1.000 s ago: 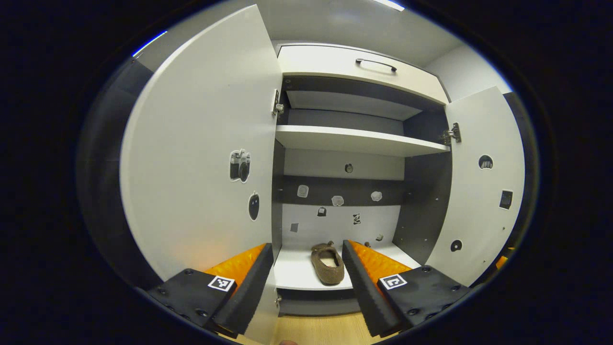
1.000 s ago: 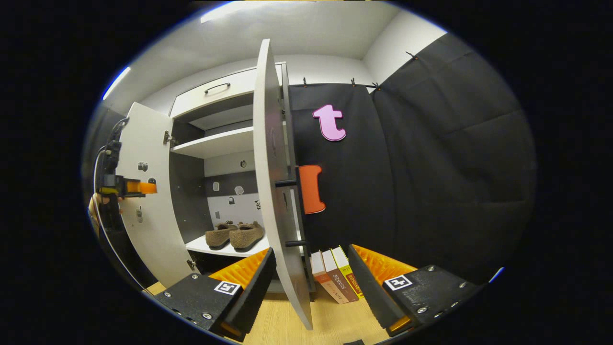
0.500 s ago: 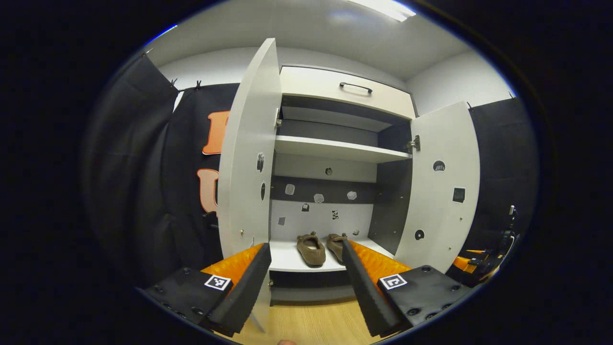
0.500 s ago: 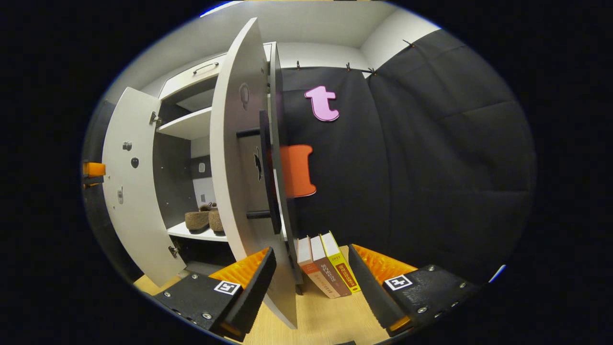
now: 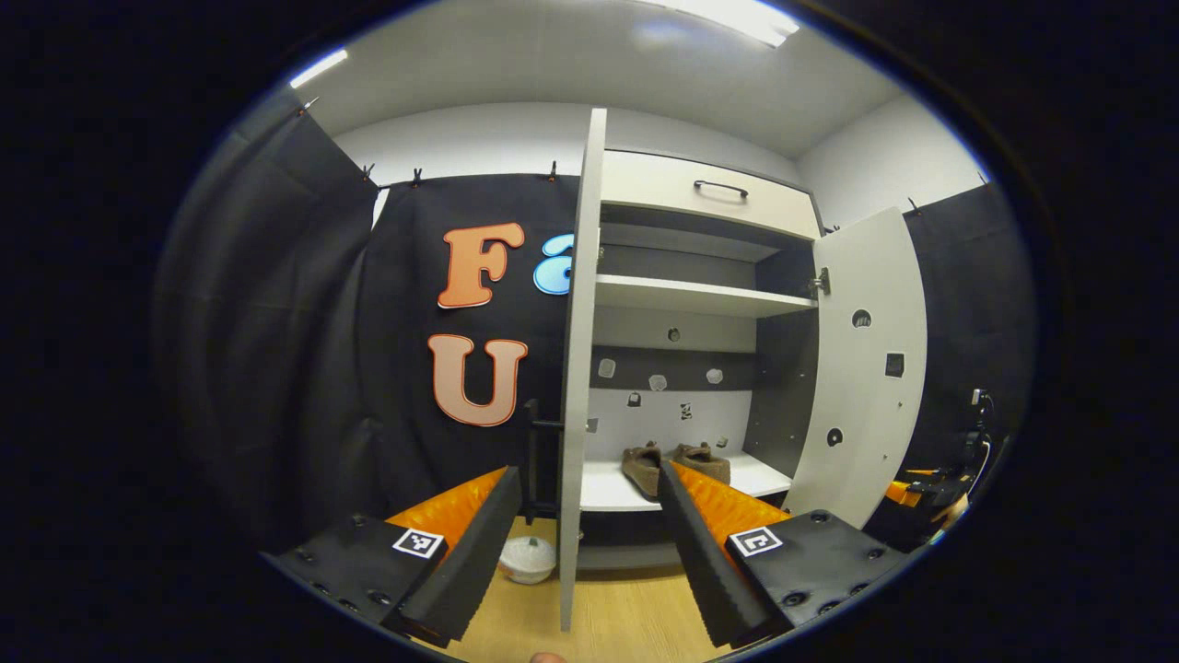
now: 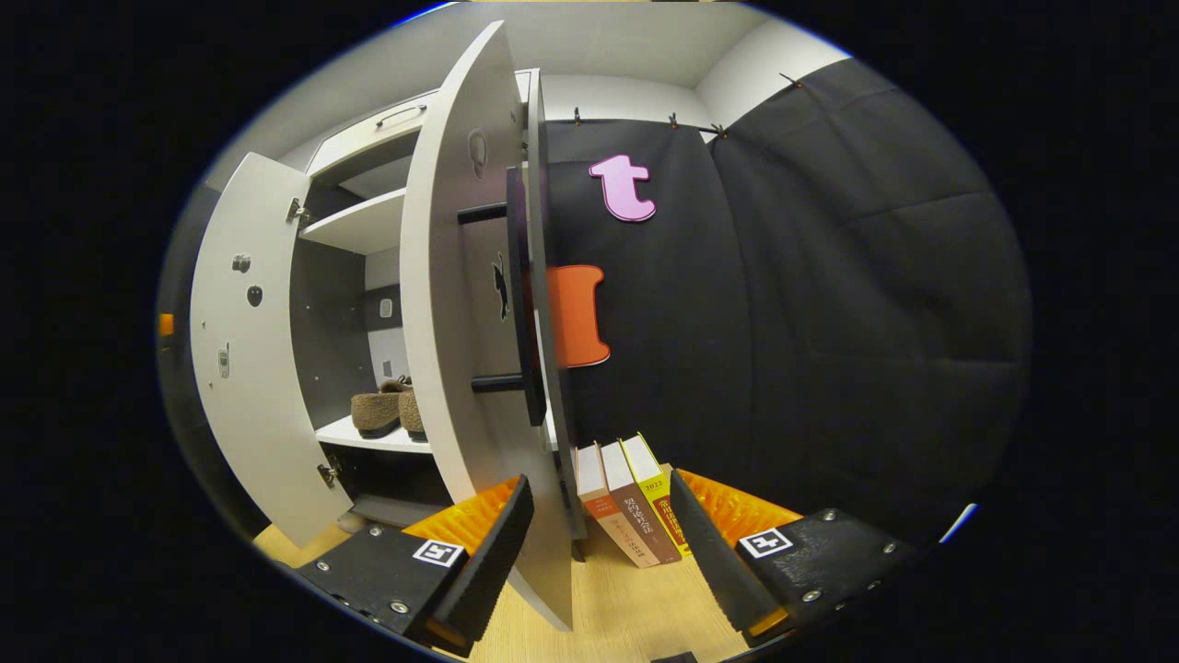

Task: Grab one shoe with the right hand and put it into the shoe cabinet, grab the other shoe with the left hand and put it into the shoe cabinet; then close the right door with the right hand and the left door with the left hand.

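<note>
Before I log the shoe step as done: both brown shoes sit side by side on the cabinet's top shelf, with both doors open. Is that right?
Not quite. The two shoes sit side by side on the bottom shelf, not the top one; the upper shelf is bare. The left gripper view shows this. Both doors, the left door and the right door, are indeed open.

Right shoe (image 5: 705,458) partly masked by near finger (image 5: 686,516). Both shoes (image 6: 382,412) cut off behind right door (image 6: 442,304). Stickers (image 5: 658,381) on back panel too small to identify. Book (image 6: 659,502) spine partly covered.
</note>
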`<state>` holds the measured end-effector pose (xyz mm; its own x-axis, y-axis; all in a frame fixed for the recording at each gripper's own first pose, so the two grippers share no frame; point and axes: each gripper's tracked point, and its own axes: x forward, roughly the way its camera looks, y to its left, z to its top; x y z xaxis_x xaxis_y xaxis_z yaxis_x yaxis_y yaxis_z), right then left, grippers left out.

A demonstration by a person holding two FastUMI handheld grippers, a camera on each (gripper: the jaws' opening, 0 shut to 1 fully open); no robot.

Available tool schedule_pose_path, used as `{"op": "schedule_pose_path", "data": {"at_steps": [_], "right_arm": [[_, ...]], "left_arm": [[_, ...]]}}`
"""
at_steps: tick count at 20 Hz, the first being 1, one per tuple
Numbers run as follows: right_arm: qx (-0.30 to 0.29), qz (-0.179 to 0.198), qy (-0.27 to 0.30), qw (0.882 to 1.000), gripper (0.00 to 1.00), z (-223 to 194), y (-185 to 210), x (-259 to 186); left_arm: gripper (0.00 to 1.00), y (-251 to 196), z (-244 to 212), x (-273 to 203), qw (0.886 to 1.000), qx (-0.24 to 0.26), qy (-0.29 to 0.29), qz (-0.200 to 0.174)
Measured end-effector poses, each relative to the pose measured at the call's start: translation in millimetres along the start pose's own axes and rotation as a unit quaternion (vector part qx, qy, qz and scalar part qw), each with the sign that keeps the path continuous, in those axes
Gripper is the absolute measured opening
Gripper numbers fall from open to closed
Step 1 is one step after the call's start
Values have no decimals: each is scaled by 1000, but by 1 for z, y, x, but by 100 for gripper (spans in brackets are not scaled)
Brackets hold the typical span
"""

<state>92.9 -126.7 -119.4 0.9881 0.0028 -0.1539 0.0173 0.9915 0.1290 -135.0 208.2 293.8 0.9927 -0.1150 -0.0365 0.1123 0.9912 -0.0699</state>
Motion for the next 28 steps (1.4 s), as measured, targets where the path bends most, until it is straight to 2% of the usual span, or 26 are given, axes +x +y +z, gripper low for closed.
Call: {"op": "schedule_pose_path", "data": {"at_steps": [1,5,8,10,12,13,14,19,24,27,28], "right_arm": [[3,3,1,1000,93,-1,7,0],[2,24,1,1000,92,-5,49,3],[-2,58,10,998,92,-9,90,11],[-6,72,14,997,92,-13,111,24],[-9,83,18,996,92,-17,129,35],[-6,93,19,995,92,-18,141,42],[-3,102,22,995,92,-21,154,50],[-7,92,35,995,93,-29,194,115],[-1,82,31,996,93,-27,200,117],[10,76,32,997,93,-29,199,121],[10,74,33,997,93,-29,199,122]], "left_arm": [[97,7,-1,-1,1000,-2,-1,-1],[99,30,-8,-1,1000,-15,-4,0],[97,45,-14,0,1000,-27,1,3],[99,58,-13,-3,999,-29,-4,14],[94,69,-14,-5,999,-24,-5,24],[99,74,-14,-6,999,-22,-5,28],[96,80,-15,-7,999,-19,-6,32],[99,107,-21,-6,998,-25,1,55],[97,131,-40,7,997,-27,10,73],[94,128,-64,23,997,-31,26,65],[97,127,-70,28,997,-30,32,61]]}}
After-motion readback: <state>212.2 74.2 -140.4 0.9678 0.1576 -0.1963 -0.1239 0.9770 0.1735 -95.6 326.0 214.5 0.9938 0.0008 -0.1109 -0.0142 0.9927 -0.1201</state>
